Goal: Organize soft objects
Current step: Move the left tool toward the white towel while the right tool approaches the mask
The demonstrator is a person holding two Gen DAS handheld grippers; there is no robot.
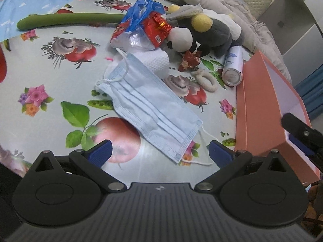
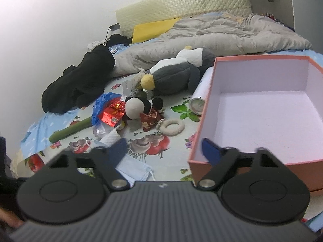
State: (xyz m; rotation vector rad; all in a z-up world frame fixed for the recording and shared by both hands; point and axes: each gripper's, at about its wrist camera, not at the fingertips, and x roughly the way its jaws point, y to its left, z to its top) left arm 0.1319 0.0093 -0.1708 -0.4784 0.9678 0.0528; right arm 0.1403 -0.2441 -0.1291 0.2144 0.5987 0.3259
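Home bedroom, rumpled grey duvet [image 2: 212, 34], quilted headboard [image 2: 181, 2], fruit-print bedsheet [image 1: 50, 70]

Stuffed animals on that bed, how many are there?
2. A big grey and white plush with yellow feet lies beside the grey blanket. A small panda plush sits in front of it, among the red wrappers. More could be hidden under the clutter.

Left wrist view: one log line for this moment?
left tool: open, above pale blue pleated face mask | right tool: open at empty pink cardboard box
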